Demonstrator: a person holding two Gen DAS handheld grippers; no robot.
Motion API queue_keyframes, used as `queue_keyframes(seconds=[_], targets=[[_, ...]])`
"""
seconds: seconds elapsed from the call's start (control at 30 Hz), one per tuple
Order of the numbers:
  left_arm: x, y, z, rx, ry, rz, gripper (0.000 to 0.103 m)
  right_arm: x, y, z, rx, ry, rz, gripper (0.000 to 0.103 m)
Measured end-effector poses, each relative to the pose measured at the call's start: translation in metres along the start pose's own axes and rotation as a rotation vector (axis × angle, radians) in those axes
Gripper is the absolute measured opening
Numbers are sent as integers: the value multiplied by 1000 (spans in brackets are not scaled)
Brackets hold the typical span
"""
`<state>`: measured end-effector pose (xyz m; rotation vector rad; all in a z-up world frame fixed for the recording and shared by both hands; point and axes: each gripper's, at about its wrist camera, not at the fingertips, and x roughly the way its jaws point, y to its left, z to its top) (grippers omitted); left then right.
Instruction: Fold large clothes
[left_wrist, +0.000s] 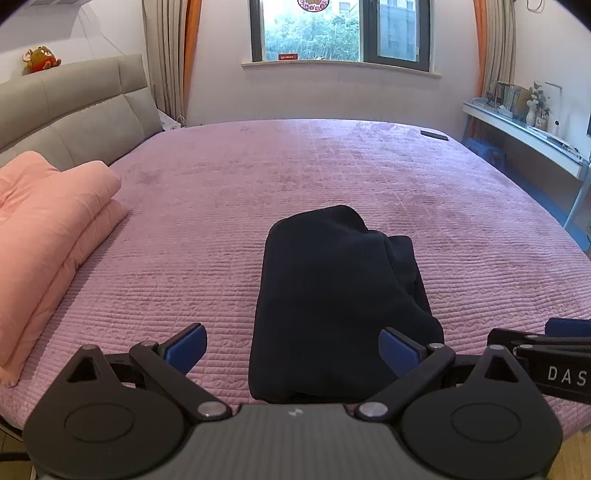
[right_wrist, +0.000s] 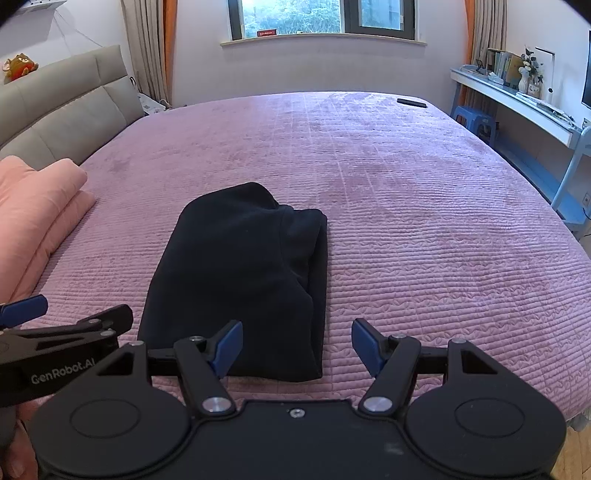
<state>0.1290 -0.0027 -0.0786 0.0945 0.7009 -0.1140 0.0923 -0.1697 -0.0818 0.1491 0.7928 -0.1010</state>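
A dark navy garment (left_wrist: 332, 295) lies folded into a compact rectangle on the pink quilted bed (left_wrist: 221, 206), near its front edge; it also shows in the right wrist view (right_wrist: 240, 273). My left gripper (left_wrist: 293, 349) is open and empty, held above the garment's near end, its blue pads (left_wrist: 186, 347) apart. My right gripper (right_wrist: 297, 347) is open and empty, just right of the garment's near right corner. Each gripper shows at the edge of the other's view: the right one (left_wrist: 554, 354) and the left one (right_wrist: 55, 332).
A folded peach quilt (left_wrist: 48, 236) lies at the bed's left side by the grey headboard (left_wrist: 74, 107). A dark remote (left_wrist: 434, 134) lies at the far right corner. A shelf-desk (left_wrist: 524, 136) and blue stool (right_wrist: 476, 122) stand to the right.
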Motion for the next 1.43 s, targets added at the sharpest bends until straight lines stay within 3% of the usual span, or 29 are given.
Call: queue_keyframes(seconds=[0.17,0.33,1.2,1.43], targets=[[-1,1,0,-2,5,-23,101,-1,0,-1,-2,2,1,78],[-2,0,-2,7,-4,15,101,-1,0,-1,-4,2,2,78],[-4,-2,-4,18,6,34,102,-2,-5,-4,-8,12,14,78],[-8,-3,-7,54,-50,80,101,-2,-7,-6,-11,15,16,78]])
